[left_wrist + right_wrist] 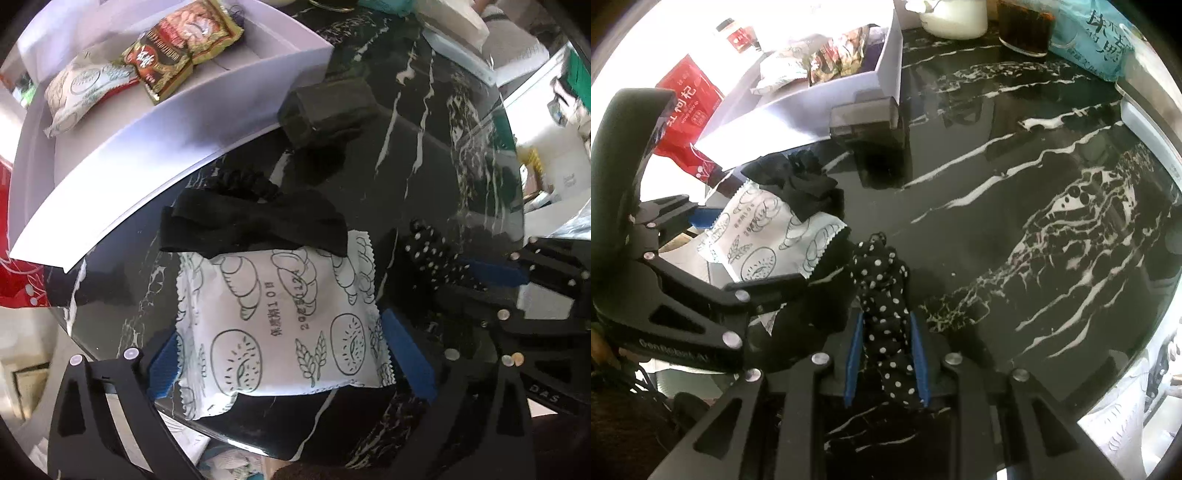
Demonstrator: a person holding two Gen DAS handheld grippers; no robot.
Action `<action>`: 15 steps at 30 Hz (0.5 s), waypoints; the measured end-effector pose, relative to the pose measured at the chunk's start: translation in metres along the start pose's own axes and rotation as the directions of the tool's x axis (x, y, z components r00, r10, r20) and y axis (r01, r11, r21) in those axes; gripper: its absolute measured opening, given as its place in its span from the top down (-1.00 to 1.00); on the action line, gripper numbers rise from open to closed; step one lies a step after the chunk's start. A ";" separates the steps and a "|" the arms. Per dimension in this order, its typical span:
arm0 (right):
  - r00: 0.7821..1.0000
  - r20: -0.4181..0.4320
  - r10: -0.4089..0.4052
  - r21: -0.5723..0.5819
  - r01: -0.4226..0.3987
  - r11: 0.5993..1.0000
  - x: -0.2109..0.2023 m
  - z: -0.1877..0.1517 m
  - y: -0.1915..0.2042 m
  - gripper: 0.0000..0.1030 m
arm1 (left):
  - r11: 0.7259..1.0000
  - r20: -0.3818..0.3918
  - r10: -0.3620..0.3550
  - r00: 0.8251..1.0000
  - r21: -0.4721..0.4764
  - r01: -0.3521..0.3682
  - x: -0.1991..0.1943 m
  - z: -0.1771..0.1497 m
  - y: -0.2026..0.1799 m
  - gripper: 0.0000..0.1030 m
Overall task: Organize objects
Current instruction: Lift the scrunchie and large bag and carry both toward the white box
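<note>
Between the left claw [288,354]'s spread jaws lies a light, crinkly packet [280,325]; grip its sides. Right claw [886,354] clamps a soft scrunchie [882,295].

Black marble desk [1015,206]; along its far edge, a dark glass jar [1025,27] between a white pot [955,22] and a teal packet [1093,40].

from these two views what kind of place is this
Probably a home, at a round black marble table used for tidying. A white tray holds snack packets, and a tissue pack and a dark drink stand at the far edge.
</note>
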State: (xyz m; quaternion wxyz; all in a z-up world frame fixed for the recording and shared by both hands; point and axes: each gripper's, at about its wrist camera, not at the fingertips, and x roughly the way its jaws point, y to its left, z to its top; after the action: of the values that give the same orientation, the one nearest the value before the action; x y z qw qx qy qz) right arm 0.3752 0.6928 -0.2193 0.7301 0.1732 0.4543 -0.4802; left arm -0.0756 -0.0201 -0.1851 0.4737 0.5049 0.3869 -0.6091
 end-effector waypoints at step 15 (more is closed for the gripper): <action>1.000 -0.005 -0.008 0.021 0.008 1.000 0.002 -0.011 0.007 0.62 | 0.991 0.064 0.064 0.996 0.113 -0.071 -0.007 -0.013 -0.030 -0.40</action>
State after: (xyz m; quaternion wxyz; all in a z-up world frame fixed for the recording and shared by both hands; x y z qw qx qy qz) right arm 0.3756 0.7029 -0.2277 0.7252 0.1802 0.4516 -0.4875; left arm -0.1007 0.0010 -0.1813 0.4755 0.5255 0.3192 -0.6292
